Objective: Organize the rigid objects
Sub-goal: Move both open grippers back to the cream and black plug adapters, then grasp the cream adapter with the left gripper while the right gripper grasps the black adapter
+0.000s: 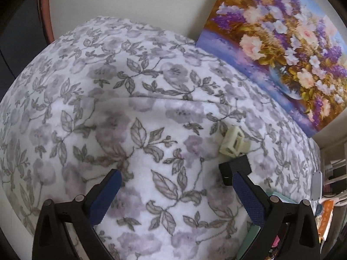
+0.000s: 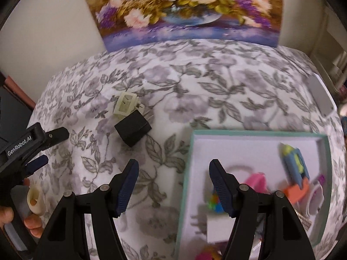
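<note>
Left wrist view: the left gripper (image 1: 173,182) is being held wide open above the floral cloth (image 1: 108,86), nothing being gripped between its blue-padded fingers (image 1: 106,195). A black plug (image 1: 235,169) is being seen just beside the right finger, with a cream block (image 1: 232,140) touching it farther out. A flower painting (image 1: 282,43) is being leaned against the wall behind. In the right wrist view, the right gripper (image 2: 173,173) is likewise being held wide open and empty, one finger over the cloth, the other over a teal-rimmed box (image 2: 186,173) in which colourful small items are lying, blurred. The plug (image 2: 132,130) and block (image 2: 125,106) are lying left of the box.
</note>
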A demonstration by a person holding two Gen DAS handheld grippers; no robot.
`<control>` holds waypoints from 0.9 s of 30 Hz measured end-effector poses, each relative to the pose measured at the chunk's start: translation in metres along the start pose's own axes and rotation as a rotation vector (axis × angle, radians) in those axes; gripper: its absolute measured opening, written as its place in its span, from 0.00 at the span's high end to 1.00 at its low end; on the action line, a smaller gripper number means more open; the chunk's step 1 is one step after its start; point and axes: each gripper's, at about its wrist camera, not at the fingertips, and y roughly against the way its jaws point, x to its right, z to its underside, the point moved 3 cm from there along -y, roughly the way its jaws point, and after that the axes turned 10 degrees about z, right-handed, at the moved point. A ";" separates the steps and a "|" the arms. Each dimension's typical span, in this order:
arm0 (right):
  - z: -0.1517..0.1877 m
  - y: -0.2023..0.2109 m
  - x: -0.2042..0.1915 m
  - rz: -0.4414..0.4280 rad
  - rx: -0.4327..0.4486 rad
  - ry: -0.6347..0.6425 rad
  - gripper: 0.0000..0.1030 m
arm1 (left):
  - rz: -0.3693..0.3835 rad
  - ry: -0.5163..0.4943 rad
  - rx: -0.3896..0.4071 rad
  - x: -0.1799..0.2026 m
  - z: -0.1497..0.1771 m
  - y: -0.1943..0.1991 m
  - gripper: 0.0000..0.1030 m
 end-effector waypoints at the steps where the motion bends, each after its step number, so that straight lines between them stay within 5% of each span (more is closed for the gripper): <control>1: -0.003 -0.005 -0.004 0.000 -0.004 0.011 0.33 | -0.008 0.004 -0.005 -0.001 -0.001 -0.004 0.00; 11: -0.029 -0.051 -0.040 -0.028 -0.044 0.121 0.33 | -0.064 -0.040 -0.036 0.000 -0.022 -0.040 0.00; 18: -0.033 -0.071 -0.064 -0.095 -0.068 0.185 0.33 | -0.033 -0.046 -0.050 -0.002 -0.039 -0.058 0.01; 27: -0.040 -0.096 -0.081 -0.045 -0.081 0.241 0.33 | 0.023 -0.052 -0.068 0.002 -0.047 -0.069 0.01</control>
